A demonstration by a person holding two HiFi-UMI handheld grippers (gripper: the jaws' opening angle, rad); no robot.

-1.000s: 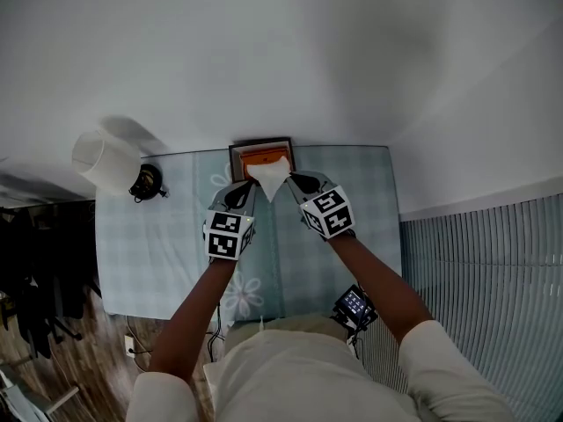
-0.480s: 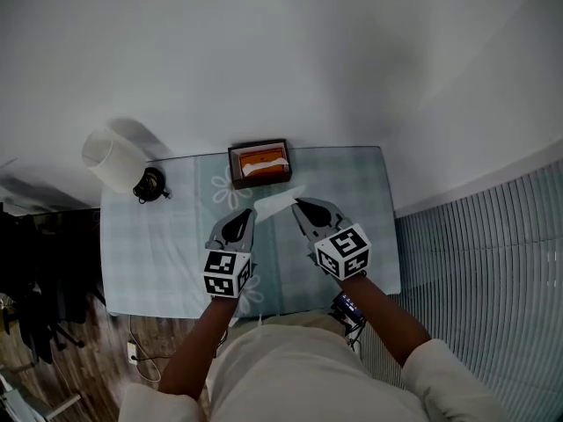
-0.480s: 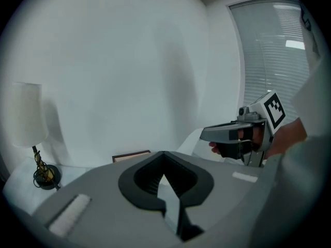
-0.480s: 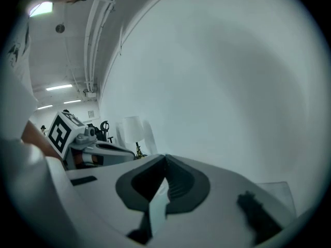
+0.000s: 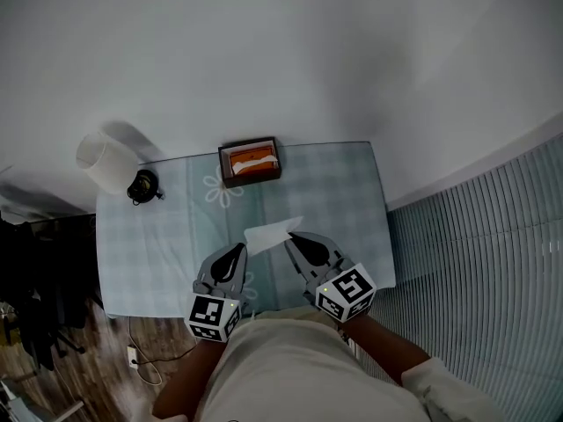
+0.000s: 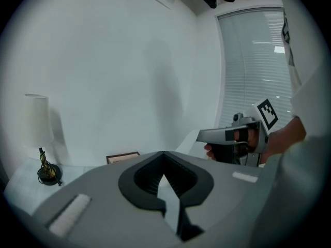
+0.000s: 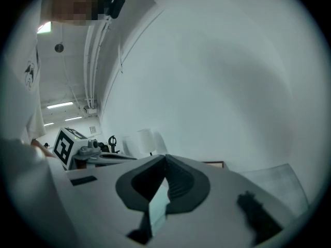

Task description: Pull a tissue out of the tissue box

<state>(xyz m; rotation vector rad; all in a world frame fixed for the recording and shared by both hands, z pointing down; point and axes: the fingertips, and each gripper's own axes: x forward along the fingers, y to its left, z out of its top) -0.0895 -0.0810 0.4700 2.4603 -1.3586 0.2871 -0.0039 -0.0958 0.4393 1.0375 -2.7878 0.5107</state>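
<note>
Fingers [image 6: 139, 179], left gripper [image 6: 164, 154]: pressed together, pinching a narrow white strip of the tissue [image 5: 268, 233] that runs down between the dark pads.

Fingers [image 7: 181, 182], right gripper [image 7: 165, 157]: likewise pressed together, with a pale strip of the same tissue caught between them.

Tissue: one white sheet, spread between the two sets of fingertips in the head view. Its left end is at the left fingertips and its right end at the right fingertips. It is held above the table and is fully clear of the box.

Tissue box [image 5: 251, 162]: dark wooden frame with an orange top and white paper showing at the opening. It stands well beyond both sets of fingertips, at the far edge of the table against the wall. In the left gripper view it appears just past the fingertips, slightly to their left.

Table [image 5: 343, 192]: covered in a pale checked cloth with a flower pattern. It lies below and ahead of the fingers.

Table lamp [image 5: 106, 161]: white shade on a dark base, at the far left corner, well apart from the left fingers.

Marker cubes: one on each gripper, behind the fingers and nearest the person.

Slatted blinds [image 5: 475, 236]: to the right of the right fingers, past the table edge.
</note>
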